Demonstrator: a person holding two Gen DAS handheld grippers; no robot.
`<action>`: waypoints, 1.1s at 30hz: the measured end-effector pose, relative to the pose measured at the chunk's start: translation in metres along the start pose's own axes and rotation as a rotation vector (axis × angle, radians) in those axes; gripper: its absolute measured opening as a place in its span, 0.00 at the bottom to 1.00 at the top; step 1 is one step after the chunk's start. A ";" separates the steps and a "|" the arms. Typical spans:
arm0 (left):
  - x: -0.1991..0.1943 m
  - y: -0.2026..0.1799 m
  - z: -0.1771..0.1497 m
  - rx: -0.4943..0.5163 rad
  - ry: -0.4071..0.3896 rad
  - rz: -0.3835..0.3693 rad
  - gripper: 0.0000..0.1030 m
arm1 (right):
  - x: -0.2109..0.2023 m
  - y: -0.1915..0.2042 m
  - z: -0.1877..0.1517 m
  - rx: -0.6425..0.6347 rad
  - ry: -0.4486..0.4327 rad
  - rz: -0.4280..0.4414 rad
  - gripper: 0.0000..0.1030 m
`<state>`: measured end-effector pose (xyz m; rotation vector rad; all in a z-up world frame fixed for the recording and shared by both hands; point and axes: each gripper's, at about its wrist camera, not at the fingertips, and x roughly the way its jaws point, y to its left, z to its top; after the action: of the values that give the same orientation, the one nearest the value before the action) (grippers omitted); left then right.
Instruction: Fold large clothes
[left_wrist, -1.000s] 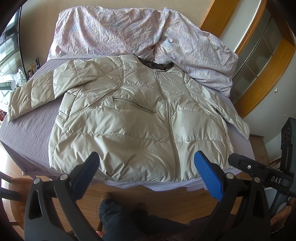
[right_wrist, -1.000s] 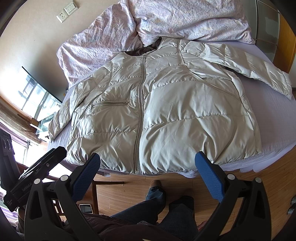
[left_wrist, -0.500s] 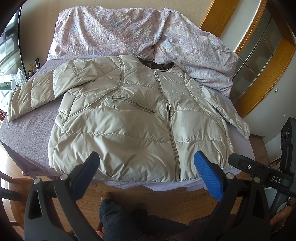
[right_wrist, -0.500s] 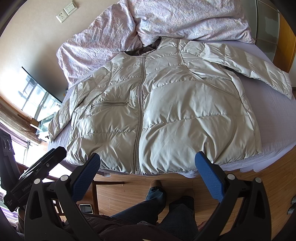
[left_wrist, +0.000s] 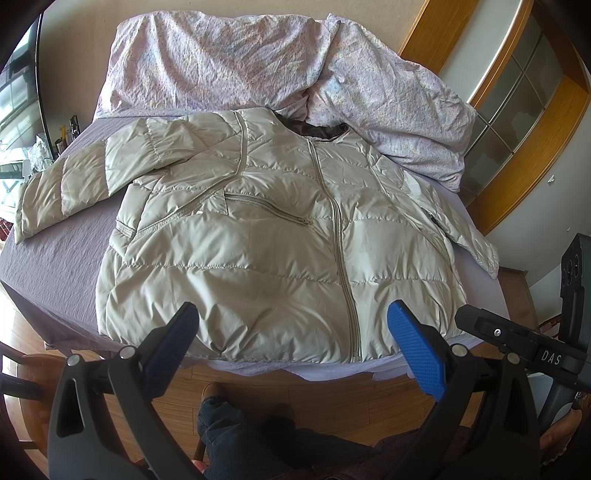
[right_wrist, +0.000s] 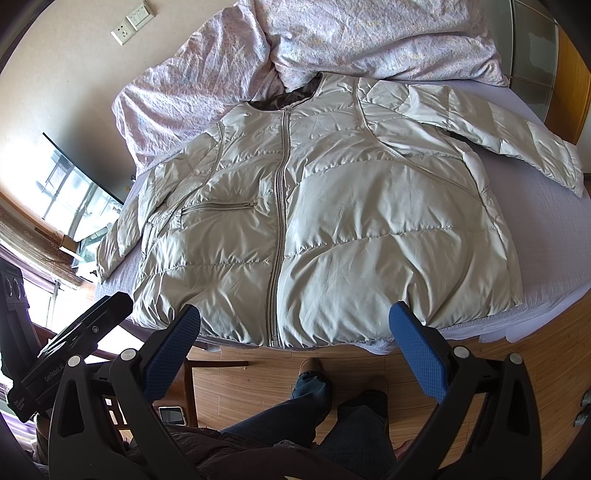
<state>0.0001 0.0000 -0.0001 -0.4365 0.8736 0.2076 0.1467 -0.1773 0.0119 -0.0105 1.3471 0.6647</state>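
Puffy beige jacket (left_wrist: 258, 240) laid flat on the purple bed sheet (left_wrist: 48, 266), zipped up, sleeves out left and right. Rumpled floral duvet (left_wrist: 229, 62) at the far end. Left gripper (left_wrist: 291, 328) and right gripper (right_wrist: 293, 332) both spread wide, empty, hanging near the hem.

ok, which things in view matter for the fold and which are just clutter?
For the job:
- puffer jacket, spread flat and zipped, front up
- bed sheet under it
- left gripper, open, empty
- right gripper, open, empty

Lying about:
- floral duvet bunched behind the collar
- phone on a wooden stool
- wall socket
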 end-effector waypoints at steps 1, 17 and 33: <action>0.000 0.000 0.000 0.000 0.000 0.000 0.98 | 0.000 0.000 0.000 0.000 0.000 0.000 0.99; 0.000 0.000 0.000 -0.001 0.002 0.001 0.98 | -0.002 -0.001 0.004 0.001 -0.001 -0.004 0.99; 0.036 -0.001 0.043 0.015 -0.006 0.133 0.98 | 0.024 -0.100 0.090 0.169 -0.044 -0.107 0.99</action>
<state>0.0535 0.0183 -0.0036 -0.3637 0.8991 0.3245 0.2733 -0.2148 -0.0229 0.0675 1.3469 0.4569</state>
